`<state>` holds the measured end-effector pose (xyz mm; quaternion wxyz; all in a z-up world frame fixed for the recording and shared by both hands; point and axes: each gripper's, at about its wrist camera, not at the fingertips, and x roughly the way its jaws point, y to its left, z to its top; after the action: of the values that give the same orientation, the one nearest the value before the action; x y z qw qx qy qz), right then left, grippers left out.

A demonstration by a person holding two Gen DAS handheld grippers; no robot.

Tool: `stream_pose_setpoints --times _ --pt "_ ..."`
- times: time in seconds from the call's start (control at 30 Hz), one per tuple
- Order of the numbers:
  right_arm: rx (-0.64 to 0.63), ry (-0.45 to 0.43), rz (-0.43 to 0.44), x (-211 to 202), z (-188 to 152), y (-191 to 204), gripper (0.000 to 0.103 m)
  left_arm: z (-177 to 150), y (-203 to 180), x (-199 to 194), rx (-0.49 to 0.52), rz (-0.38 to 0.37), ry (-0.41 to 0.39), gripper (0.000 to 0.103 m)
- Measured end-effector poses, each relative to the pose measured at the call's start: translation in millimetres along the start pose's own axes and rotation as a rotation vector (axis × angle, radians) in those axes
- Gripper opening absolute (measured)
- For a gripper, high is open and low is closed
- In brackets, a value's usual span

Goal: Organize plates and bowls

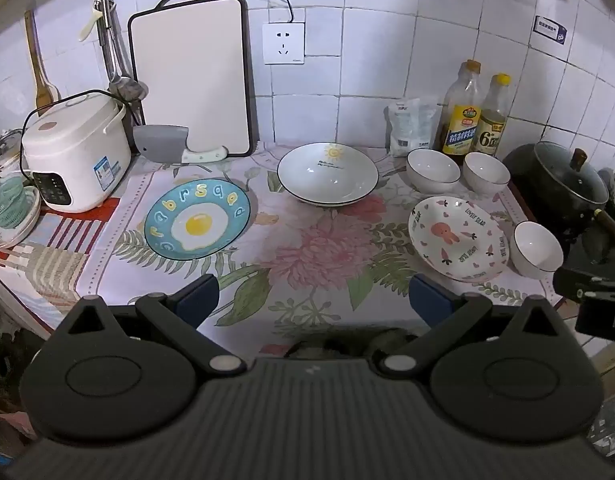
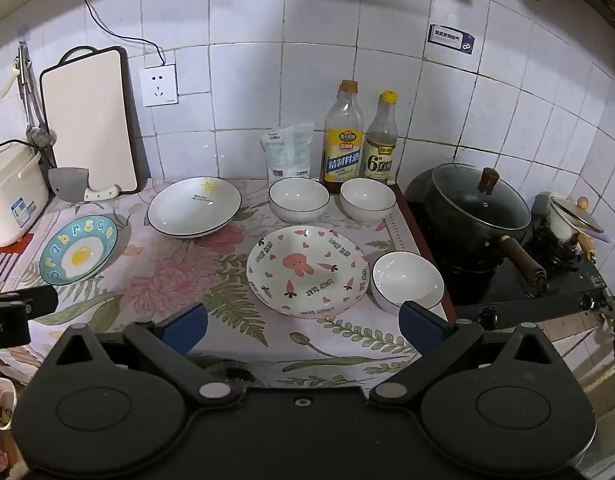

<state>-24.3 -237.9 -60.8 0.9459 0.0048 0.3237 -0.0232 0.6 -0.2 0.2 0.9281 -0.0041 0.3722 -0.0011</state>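
On the floral cloth (image 1: 307, 248) that covers the counter, the dishes run left to right; the blue egg plate (image 1: 197, 219) lies toward the cloth's left edge, ahead and left of the left gripper (image 1: 312, 300); the sun plate (image 1: 327, 173) sits mid-cloth near the back edge, apparently stacked on a second plate; two small bowls (image 2: 299, 199) (image 2: 367, 199) stand side by side at the back right, just in front of the bottles (image 2: 343, 136); the pink rabbit plate (image 2: 307, 270) lies straight ahead of the right gripper (image 2: 303, 326), with a third small bowl (image 2: 407, 280) just beside it at the cloth's right edge. Both grippers hang over the front edge with jaws spread wide and nothing between them. Judged from this, the egg plate falls to the left hand, the rabbit plate and nearest bowl to the right; being round, none has a long axis to line up on.
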Motion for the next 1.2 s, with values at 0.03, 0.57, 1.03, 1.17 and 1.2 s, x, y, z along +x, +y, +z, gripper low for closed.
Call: stream_pose_setpoints --times 0.03,0.57,1.03,1.17,1.2 --pt "0.0 0.0 -0.001 0 0 0 0.103 0 0 0 -0.003 0.001 -0.001 0.102" --pt "-0.002 0.003 -0.011 3 -1 4 0.103 -3 5 3 -0.034 -0.009 -0.005 0.102" --pt "0.0 -0.019 -0.024 15 -10 -6 0.103 -8 2 9 -0.031 -0.035 -0.002 0.103" --pt "-0.031 -0.048 -0.045 10 -11 -3 0.103 -11 1 10 -0.038 -0.04 -0.018 0.103" --pt "-0.038 -0.057 -0.045 9 -12 -3 0.103 -13 1 10 -0.038 -0.042 -0.025 0.103"
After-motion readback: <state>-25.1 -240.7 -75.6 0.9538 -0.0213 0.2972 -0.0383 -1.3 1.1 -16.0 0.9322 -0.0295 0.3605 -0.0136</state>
